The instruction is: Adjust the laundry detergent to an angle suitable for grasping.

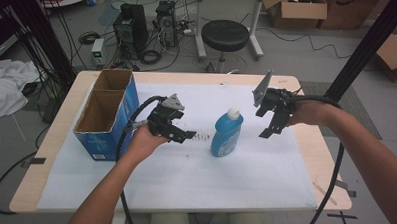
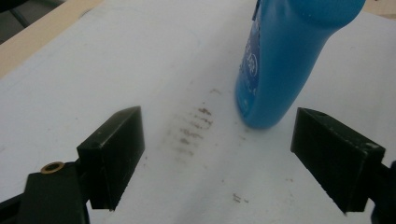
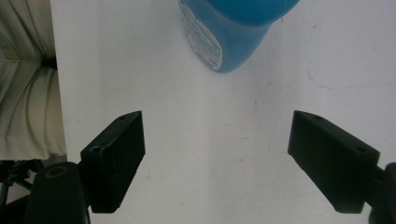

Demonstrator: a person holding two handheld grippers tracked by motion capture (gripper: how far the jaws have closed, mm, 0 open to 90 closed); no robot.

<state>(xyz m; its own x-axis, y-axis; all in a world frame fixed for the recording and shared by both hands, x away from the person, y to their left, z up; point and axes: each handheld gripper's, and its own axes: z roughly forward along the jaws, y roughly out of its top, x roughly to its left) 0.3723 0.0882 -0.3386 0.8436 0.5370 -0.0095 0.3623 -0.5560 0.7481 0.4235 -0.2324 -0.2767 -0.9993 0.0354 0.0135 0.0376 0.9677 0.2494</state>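
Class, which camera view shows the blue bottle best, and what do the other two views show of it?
The high view: the blue bottle stands whole and upright, white cap included, between both open grippers. The left gripper view shows its lower body and base beyond the jaws; the right gripper view shows its lower body and label.

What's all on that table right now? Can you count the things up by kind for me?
Blue bottle with a white cap: 1
Open blue cardboard box: 1
Hand-held grippers, left gripper and right gripper, both held above the table: 2
White sheet covering the table: 1
Total: 5
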